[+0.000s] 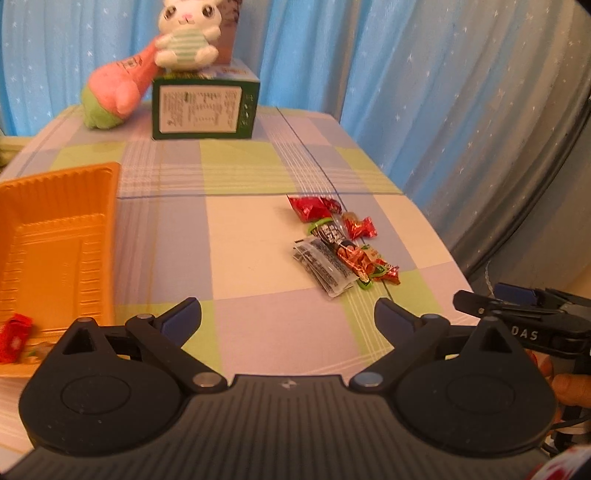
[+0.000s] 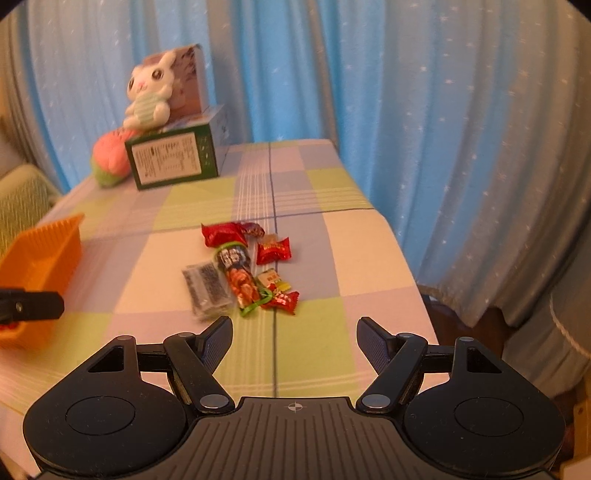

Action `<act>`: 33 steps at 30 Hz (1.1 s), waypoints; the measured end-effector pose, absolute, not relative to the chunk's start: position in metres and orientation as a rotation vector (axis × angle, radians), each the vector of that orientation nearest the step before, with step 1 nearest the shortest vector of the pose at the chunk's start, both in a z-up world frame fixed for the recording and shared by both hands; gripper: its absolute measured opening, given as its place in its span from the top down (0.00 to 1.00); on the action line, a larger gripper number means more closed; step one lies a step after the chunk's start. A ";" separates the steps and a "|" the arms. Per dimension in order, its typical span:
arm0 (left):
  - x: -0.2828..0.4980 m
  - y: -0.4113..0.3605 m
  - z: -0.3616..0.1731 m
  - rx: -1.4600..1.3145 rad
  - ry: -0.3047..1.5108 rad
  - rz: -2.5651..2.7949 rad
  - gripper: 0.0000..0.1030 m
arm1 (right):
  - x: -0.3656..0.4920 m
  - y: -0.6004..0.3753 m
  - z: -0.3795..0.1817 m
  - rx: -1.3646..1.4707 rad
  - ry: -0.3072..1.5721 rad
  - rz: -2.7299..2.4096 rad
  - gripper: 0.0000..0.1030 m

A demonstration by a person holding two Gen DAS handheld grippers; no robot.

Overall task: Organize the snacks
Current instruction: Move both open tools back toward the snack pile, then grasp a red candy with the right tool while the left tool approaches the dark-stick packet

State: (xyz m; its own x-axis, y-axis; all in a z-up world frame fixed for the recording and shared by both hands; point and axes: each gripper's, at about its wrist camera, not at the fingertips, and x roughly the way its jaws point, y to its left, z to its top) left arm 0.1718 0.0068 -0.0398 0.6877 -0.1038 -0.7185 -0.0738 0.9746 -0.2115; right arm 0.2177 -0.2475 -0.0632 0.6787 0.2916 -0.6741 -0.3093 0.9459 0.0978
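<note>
I had both claws over the bench (image 1: 258, 236), which was covered in a checked cloth of pale green, lilac and cream. My left claw (image 1: 288, 319) stood wide, with nothing between its fingers, only bare cloth beyond them. My right claw (image 2: 294, 338) was also parted, somewhat less widely, and empty; it showed at the right edge of the left wrist view as a dark shape beside the left one.

The snacks (image 2: 245, 269) lay in a small heap on the cloth, ahead of my right claw and just past its fingertips. In the heap I could make out a clear packet with black print (image 2: 207, 290), a long wrapper in black, orange and green (image 2: 238, 277), and several red wrapped sweets (image 2: 273, 251) touching or overlapping one another. From my left wrist the same heap (image 1: 332, 247) sat ahead and to the right.

An orange ribbed tray (image 1: 55, 236) lay on the left part of the bench, well apart from the heap, and a red wrapper (image 1: 14, 336) rested at its near end. At the far end stood a green box (image 1: 205, 107) with a plush rabbit (image 1: 188, 33) on top and a pink and green plush (image 1: 114, 92) leaning beside it. Blue star-patterned curtains (image 2: 443, 147) hung behind.
</note>
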 end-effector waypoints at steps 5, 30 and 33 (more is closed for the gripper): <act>0.201 0.002 -0.066 -0.239 0.846 -0.026 0.04 | 0.251 -0.245 -0.095 -0.097 0.755 0.393 0.28; 0.264 -0.001 -0.107 -0.248 0.865 -0.041 0.04 | 0.321 -0.196 -0.155 -0.444 0.723 0.629 0.70; 0.264 -0.004 -0.109 -0.251 0.868 -0.046 0.04 | 0.318 -0.199 -0.153 -0.407 0.769 0.607 0.74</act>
State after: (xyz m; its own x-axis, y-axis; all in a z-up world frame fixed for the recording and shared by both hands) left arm 0.2636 -0.0040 -0.1086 0.6470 -0.1415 -0.7492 -0.0618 0.9697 -0.2365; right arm 0.3183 -0.1994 -0.1530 0.5632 0.3570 -0.7452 -0.6417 0.7571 -0.1223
